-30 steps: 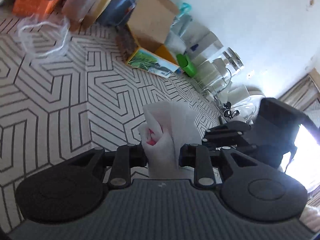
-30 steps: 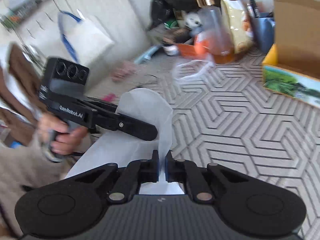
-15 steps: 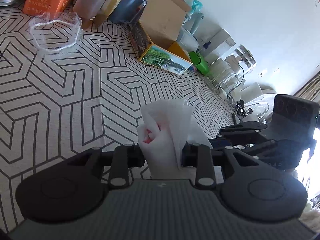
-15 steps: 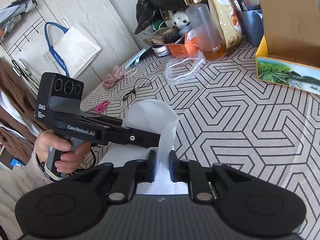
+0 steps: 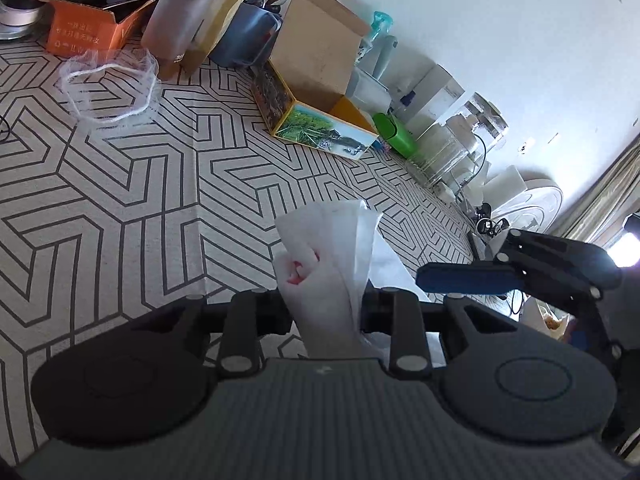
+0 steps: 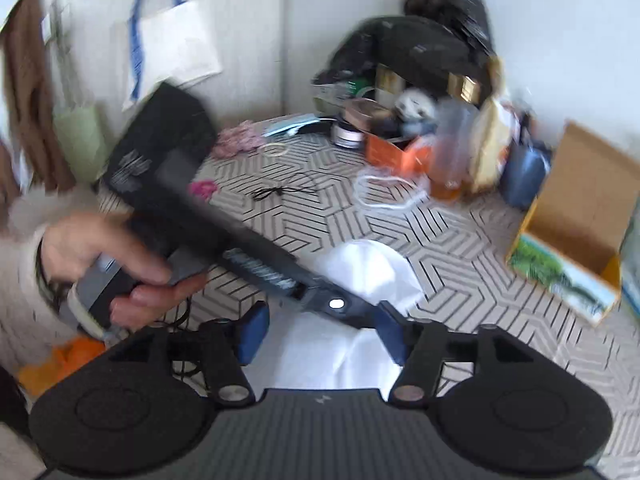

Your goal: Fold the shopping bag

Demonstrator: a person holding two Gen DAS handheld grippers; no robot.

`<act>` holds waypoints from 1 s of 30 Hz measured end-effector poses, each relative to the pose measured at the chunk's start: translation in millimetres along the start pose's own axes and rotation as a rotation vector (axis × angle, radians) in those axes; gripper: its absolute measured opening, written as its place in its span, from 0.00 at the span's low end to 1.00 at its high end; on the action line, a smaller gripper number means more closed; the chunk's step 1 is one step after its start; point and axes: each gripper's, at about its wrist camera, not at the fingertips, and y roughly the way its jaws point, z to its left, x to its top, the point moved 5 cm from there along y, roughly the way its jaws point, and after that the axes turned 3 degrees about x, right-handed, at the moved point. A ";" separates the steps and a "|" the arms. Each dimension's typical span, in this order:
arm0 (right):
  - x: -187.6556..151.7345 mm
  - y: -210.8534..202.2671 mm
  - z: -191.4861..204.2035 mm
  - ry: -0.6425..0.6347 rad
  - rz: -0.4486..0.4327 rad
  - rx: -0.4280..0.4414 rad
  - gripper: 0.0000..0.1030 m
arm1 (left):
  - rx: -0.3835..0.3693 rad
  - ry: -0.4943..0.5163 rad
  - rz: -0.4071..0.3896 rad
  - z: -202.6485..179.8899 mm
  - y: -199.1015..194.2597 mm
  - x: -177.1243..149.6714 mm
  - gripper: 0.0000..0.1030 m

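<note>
On the patterned tablecloth [image 5: 132,184]: one white shopping bag [image 5: 328,264], bunched, pinched upright in the closed left gripper [image 5: 324,312]; one right gripper [image 6: 320,336], jaws wide apart, empty, hovering over the bag; one hand [image 6: 108,264] gripping the left handle

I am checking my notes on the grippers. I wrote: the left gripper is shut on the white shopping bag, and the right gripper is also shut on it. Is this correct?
Not quite. The left gripper is indeed shut on the white shopping bag, but the right wrist view shows the right gripper open: its jaws stand wide apart, with the bag lying loose between them.
</note>
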 end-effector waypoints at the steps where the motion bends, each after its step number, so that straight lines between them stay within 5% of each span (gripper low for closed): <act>1: 1.4 -1.0 6.9 -0.035 0.001 -0.038 0.72 | -0.002 0.001 -0.003 -1.1 -1.2 0.4 0.27; 5: 0.6 11.7 30.3 -0.117 -0.015 -0.233 0.79 | -0.006 0.048 -0.043 -11.2 -13.7 -3.3 0.27; 12: -2.0 7.1 21.3 -0.049 -0.107 -0.129 0.88 | -0.010 0.194 -0.127 -37.6 -50.6 -15.2 0.26; 15: -4.6 1.6 26.2 -0.064 -0.154 -0.114 0.49 | 0.017 0.234 -0.160 -45.8 -59.1 -16.9 0.26; 19: -8.8 -4.4 36.2 -0.104 -0.208 -0.118 0.24 | 0.009 0.217 -0.176 -49.1 -66.6 -15.1 0.29; 23: -15.0 -14.4 23.5 -0.044 -0.243 -0.058 0.18 | -0.055 0.121 -0.150 -42.7 -74.3 -11.7 0.38; 30: -22.6 -22.3 -16.8 0.131 -0.298 0.093 0.18 | -0.109 0.021 -0.268 -25.8 -105.0 -19.6 0.49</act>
